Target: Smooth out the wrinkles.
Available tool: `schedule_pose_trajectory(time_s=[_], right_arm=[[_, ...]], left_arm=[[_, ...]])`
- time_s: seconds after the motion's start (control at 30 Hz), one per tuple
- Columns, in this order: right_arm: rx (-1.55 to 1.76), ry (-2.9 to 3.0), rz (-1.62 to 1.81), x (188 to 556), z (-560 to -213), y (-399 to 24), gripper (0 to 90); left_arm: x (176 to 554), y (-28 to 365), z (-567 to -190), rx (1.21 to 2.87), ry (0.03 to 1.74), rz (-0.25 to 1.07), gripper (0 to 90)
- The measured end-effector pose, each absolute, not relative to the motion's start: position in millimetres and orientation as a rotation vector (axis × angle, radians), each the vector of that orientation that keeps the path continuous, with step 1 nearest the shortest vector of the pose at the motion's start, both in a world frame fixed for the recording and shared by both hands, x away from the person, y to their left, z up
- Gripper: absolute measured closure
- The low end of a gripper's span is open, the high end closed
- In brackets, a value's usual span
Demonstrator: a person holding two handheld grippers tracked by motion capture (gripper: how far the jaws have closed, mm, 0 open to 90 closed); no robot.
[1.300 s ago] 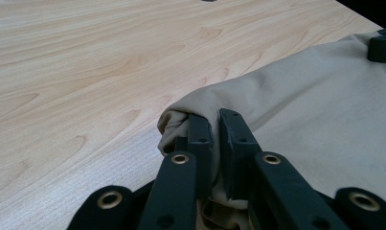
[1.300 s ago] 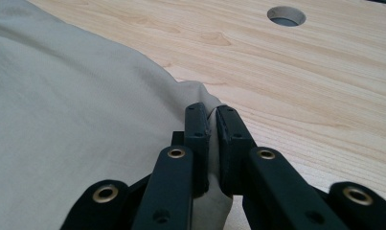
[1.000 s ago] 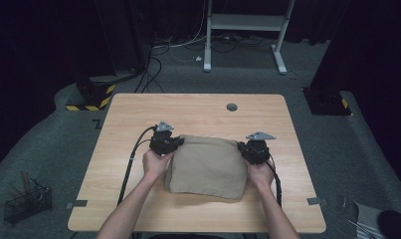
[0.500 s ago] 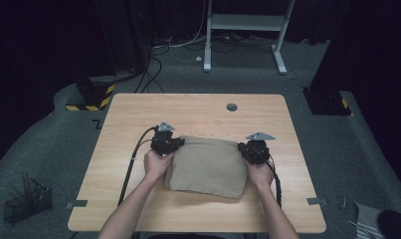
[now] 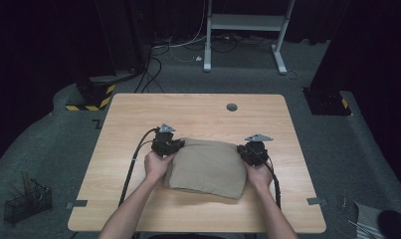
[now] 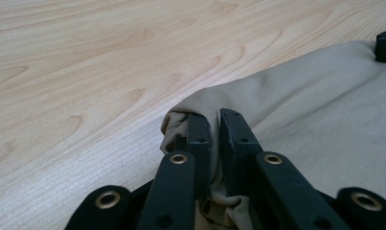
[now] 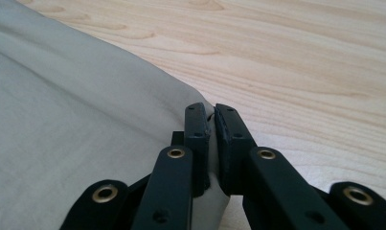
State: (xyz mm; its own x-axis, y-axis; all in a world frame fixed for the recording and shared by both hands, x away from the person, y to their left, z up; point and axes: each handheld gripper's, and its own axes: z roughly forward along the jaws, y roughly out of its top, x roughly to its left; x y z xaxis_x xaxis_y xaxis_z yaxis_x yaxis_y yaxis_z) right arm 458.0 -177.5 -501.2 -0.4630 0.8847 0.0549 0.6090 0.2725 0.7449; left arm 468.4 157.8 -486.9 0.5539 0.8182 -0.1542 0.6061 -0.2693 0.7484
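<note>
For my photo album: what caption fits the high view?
Two hand-held grippers, left and right, pinch opposite far corners of a folded tan cloth on a wooden table.

**A dark recording studio or lab**

Black curtains close off the space – grey carpet underfoot, a lone wooden table (image 5: 198, 114), cables (image 5: 153, 64) trailing across the floor, a white metal stand (image 5: 245, 22), hazard-striped equipment bases (image 5: 91, 97) at the edges.

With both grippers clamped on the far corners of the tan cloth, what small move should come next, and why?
Probably lift both corners slightly together. The left gripper and right gripper each pinch a far corner of the folded tan cloth, which lies flat on the table, so raising it lets the next fold begin.
</note>
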Motion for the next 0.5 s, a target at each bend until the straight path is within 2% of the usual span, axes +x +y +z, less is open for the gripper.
schedule_pose_trajectory(time_s=[0.5], right_arm=[[1.303, 2.231, 1.029, 446, -508, -163, 83.9]], left_arm=[[446, 174, -493, 2.002, 1.139, 0.356, 82.6]])
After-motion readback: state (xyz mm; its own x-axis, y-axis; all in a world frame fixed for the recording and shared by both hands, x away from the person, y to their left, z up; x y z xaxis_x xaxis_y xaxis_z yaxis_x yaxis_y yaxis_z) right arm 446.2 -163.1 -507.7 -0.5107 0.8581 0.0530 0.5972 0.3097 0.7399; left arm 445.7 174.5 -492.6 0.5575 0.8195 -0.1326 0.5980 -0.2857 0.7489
